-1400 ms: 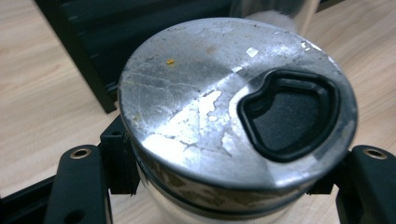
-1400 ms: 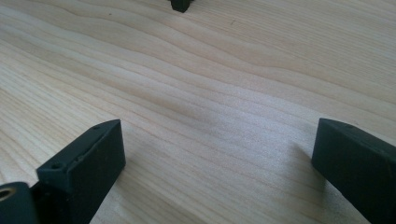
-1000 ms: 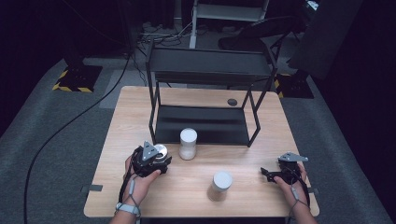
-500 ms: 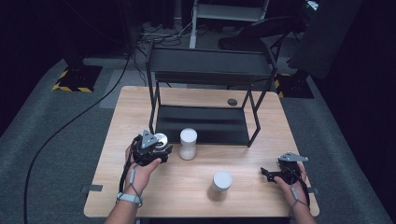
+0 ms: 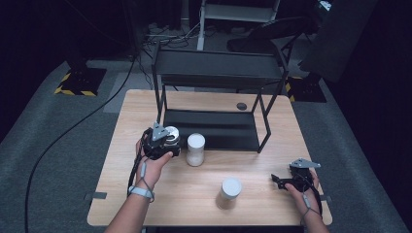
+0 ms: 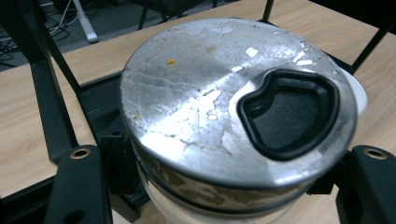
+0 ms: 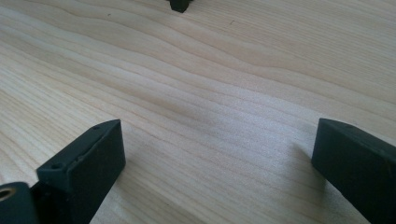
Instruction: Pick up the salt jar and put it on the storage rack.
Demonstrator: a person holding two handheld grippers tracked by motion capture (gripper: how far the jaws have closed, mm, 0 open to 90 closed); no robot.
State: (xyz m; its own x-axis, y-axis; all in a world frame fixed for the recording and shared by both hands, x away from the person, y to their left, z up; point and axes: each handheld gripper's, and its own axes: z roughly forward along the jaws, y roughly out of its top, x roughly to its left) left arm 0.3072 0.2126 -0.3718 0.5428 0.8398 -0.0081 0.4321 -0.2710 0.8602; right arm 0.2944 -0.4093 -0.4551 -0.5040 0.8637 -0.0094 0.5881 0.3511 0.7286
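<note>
- Three round jars show in the high view, all on a wooden table (image 5: 145, 204).
- One jar (image 6: 233, 116) with a scratched silver lid sits between the jaws of the left gripper (image 5: 163, 145), left of the middle of the high view.
- In the left gripper view, this jar takes up most of the middle. A black jaw stands at each lower corner, tight against the sides of the jar below the lid.
- The left gripper is clamped on the jar, and the lid has a black, rounded dent in it.
- A second jar with a white lid (image 5: 196, 149) stands just to the right of the held jar in the high view.
- A third jar (image 5: 229, 192) stands lower down, near the middle bottom.
- A black metal rack (image 5: 218, 65) stands behind them in the upper middle.
- The right gripper (image 5: 286, 182) rests low at the lower right of the high view, well apart from every jar.
- In the right gripper view, its jaws stand wide apart with bare wood between them.
</note>
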